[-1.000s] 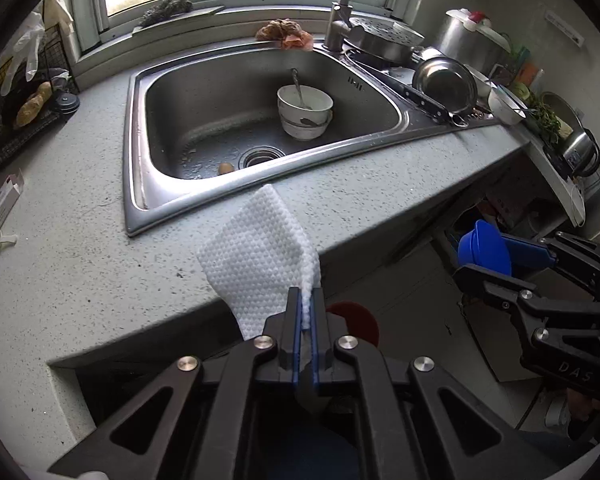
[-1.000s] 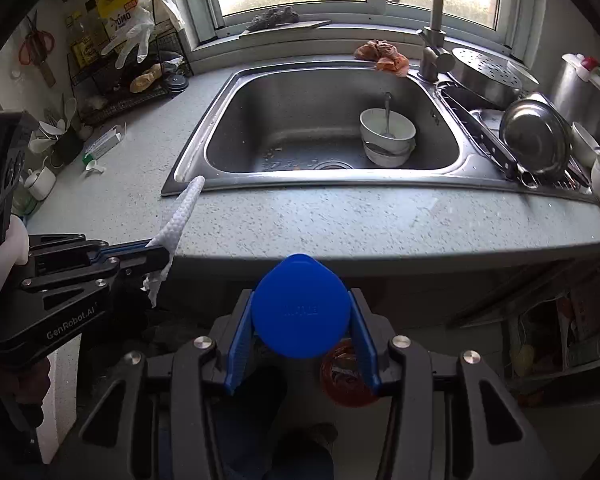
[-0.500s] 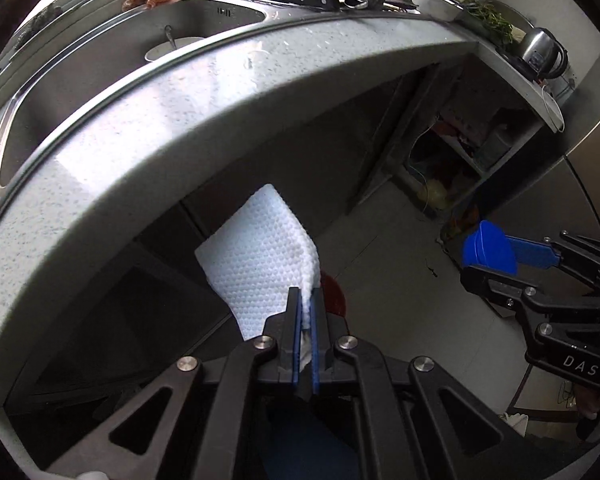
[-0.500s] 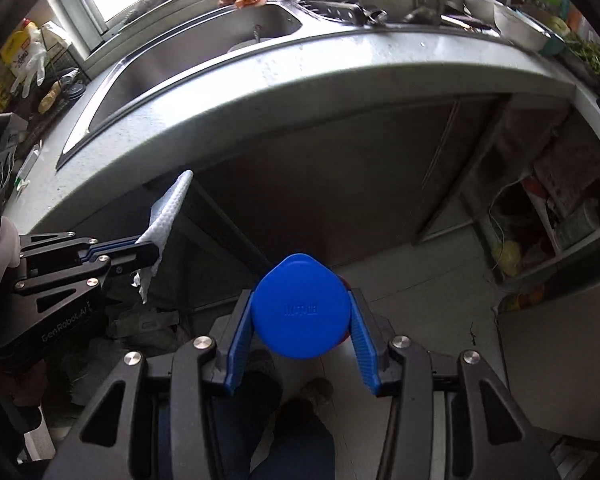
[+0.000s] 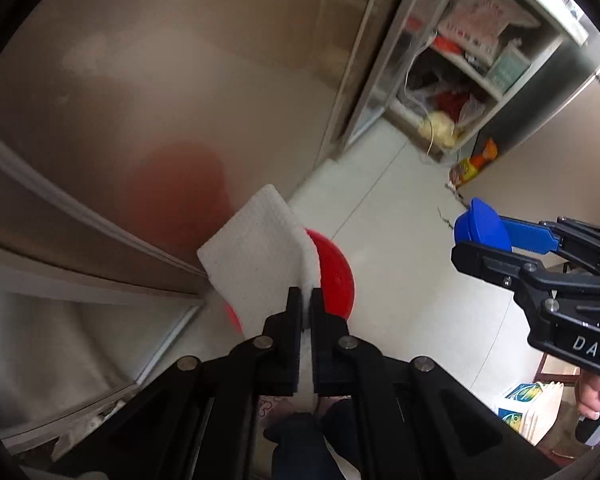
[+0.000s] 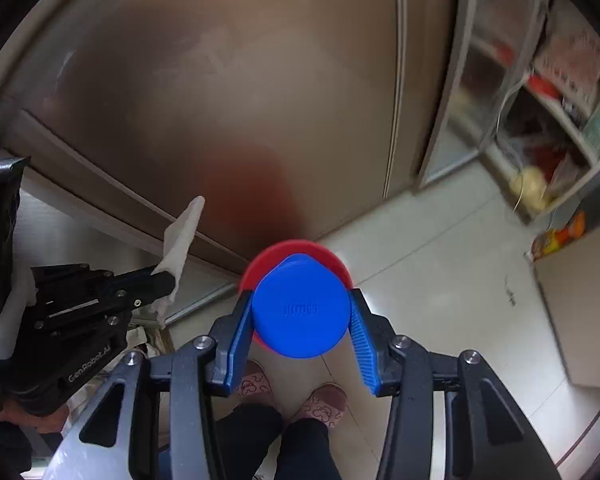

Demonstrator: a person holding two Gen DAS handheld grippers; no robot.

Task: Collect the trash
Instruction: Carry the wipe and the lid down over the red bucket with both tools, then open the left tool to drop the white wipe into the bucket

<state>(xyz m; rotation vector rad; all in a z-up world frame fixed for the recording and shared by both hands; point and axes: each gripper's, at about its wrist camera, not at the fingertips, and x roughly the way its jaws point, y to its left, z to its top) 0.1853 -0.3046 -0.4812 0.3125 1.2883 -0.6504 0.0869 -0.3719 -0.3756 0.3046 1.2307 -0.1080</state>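
We have two pieces of trash in hand. The white paper towel (image 5: 260, 256) is pinched at its lower edge in our left gripper (image 5: 306, 300), whose jaws are closed almost flat on it, so the sheet stands up ahead of the fingers. The blue cap (image 6: 300, 306), a rounded plastic lid, sits between the blue pads of our right gripper (image 6: 298, 320), jaws about half open and clamped on its sides.

Just beyond both, on the pale floor (image 5: 400, 240) at the foot of the steel cabinet front (image 6: 240, 100), is a red bin (image 5: 334, 276); only part of its rim shows behind the towel and the cap, so we cannot tell what is inside. To the far right are open shelves (image 5: 472, 68) with bags and packets.

We judge this the carry-to-bin step, with both grippers pointing steeply down. Next we need each piece centred over the red opening, then the jaws released, the limp towel perhaps needing a shake to fall free.
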